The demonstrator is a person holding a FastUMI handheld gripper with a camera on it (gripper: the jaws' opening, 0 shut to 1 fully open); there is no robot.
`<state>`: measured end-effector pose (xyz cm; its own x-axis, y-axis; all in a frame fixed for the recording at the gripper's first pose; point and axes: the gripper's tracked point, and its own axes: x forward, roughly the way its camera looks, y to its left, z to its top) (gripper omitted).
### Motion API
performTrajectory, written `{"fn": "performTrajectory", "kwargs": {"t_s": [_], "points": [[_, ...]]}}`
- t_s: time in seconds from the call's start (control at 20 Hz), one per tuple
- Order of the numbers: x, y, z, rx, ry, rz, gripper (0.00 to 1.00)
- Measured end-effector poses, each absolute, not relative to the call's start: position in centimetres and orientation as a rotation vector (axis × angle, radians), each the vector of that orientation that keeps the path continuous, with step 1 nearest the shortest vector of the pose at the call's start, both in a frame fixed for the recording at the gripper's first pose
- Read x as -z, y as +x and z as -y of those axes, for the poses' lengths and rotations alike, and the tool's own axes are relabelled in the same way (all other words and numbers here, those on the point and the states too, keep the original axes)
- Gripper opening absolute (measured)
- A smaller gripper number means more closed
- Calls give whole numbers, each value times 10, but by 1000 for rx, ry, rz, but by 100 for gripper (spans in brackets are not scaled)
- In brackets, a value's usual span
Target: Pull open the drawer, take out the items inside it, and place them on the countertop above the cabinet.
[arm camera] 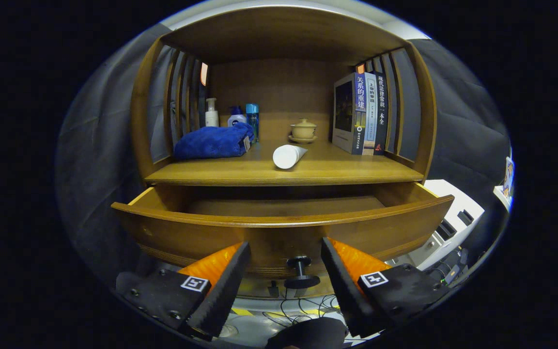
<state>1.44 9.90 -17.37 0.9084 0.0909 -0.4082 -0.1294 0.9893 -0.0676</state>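
Gripper view looks into a wooden cabinet [284, 97] with slatted sides, standing before dark cloth walls. Its countertop [347, 167] is a bare wooden shelf under a wooden roof. On it, at about 10 o'clock from the fingers, lies a folded blue towel [213, 142]; behind the towel stand a white pump bottle [211, 113], a second bottle with a blue cap [236, 116] and a slim blue-topped bottle [253, 119], all partly hidden by the towel. At 12 o'clock a white tube [287, 156] lies on its side near the countertop's front edge, its round end facing the camera. Behind it sits a lidded tea cup on a saucer [303, 131]. At 1 o'clock three books [364, 114] stand upright against the right slats.

Below the countertop the drawer [284, 228] is pulled out. What shows of its floor is bare wood; the near part of the inside is hidden behind the curved front panel, so I cannot tell whether anything lies there. A dark knob [301, 271] juts from the drawer front, between the fingers and just ahead of them.

The gripper [284, 261] is spread wide and grips nothing, one finger on either side of the knob and apart from it. Beneath, cables [298, 308] trail on a pale floor. At 3 o'clock stands a white unit with dark slots [453, 218], cut off and hard to identify.
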Motion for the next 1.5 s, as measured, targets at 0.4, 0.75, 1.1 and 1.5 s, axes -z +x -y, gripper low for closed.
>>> {"fn": "performTrajectory", "kwargs": {"t_s": [0.4, 0.75, 1.1, 1.5], "points": [[174, 72, -108, -116, -99, -417, 98], [178, 82, -107, -109, -131, -415, 97], [164, 78, -99, -102, -123, -393, 98], [21, 79, -69, -85, -23, -209, 99]]}}
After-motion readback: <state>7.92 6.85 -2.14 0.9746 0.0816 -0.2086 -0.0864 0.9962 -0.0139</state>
